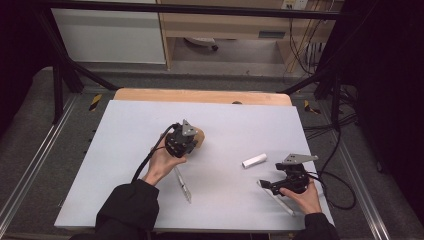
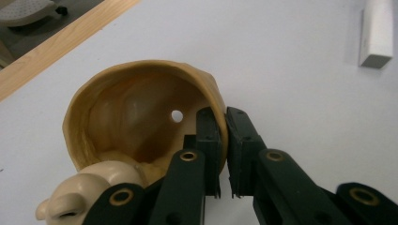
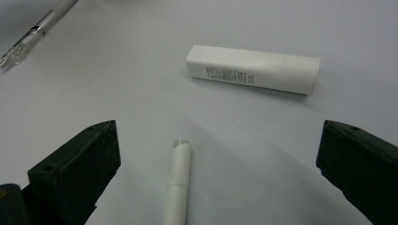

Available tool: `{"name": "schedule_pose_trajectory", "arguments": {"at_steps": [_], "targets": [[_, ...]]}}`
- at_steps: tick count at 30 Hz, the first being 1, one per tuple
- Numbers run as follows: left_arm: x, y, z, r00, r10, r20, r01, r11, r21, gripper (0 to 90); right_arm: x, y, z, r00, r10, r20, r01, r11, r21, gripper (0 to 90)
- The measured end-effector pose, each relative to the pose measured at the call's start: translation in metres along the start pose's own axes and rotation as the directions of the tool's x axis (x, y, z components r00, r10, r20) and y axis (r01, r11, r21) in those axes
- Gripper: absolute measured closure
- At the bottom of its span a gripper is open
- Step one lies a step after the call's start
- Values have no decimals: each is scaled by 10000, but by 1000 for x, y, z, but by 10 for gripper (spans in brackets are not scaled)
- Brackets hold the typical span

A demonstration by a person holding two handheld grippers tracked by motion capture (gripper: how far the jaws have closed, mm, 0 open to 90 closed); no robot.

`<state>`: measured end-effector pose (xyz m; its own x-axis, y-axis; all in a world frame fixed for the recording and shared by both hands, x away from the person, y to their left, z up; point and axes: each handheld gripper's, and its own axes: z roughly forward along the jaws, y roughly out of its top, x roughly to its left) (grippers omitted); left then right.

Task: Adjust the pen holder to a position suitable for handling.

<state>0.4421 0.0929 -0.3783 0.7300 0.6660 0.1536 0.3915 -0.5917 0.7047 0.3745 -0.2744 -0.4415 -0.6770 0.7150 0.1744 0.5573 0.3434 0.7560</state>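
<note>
The right gripper, jaws spread wide, has a white pen lying between them; a white tube lies just beyond. The left gripper pinches a hollow tan shell's wall.

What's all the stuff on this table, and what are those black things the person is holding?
Hollow shell-like piece: one, tan, left of table centre, wall pinched by the left tool.
Tube: one, white, printed text, lying right of centre.
Clear pen: one, transparent, near the left hand.
White pen: one, lying between the right tool's jaws, untouched.
Table: one, white top, wooden far edge.
Left tool: black, shut on the shell's wall.
Right tool: black, jaws wide open.
</note>
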Motion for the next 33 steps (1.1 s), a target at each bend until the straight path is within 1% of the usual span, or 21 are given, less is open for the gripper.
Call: {"name": "schedule_pose_trajectory", "arguments": {"at_steps": [5, 8, 13, 16, 22, 25, 26, 30, 33], "targets": [[-12, 5, 7, 9994, 196, 291, -200, 9997, 120, 840, 0, 0, -1, 10000, 39, -19, -39, 10000, 9, 8], [-18, 5, 10, 9987, 313, 409, -325, 9991, 285, 840, 0, 0, -1, 10000, 66, -31, -66, 10000, 19, 8], [-21, 3, 13, 9981, 376, 479, -402, 9977, 545, 840, 0, 0, -1, 10000, 1, -16, -1, 10000, 8, 7], [-21, 3, 14, 9982, 296, 514, -326, 9977, 593, 840, 0, 0, -1, 10000, 59, -26, -59, 10000, 23, 7], [-20, 3, 15, 9982, 243, 540, -274, 9980, 565, 837, 0, 0, 0, 10000, 29, -9, -29, 10000, 25, 7], [-19, 4, 18, 9981, 153, 590, -175, 9991, 380, 834, 0, 0, 0, 10000, -14, 7, 14, 10000, 19, 7], [-19, 4, 19, 9980, 177, 599, -197, 9992, 338, 831, 0, 0, 0, 10000, -23, -2, 23, 10000, 14, 8], [-19, 7, 25, 9971, 18, 758, -31, 9998, 172, 819, 0, 0, 0, 10000, -26, 2, 26, 10000, 31, 7], [-20, 10, 30, 9977, 40, 681, -41, 10000, 18, 807, 0, 0, 0, 10000, 23, 12, -23, 10000, 23, 8]]}}
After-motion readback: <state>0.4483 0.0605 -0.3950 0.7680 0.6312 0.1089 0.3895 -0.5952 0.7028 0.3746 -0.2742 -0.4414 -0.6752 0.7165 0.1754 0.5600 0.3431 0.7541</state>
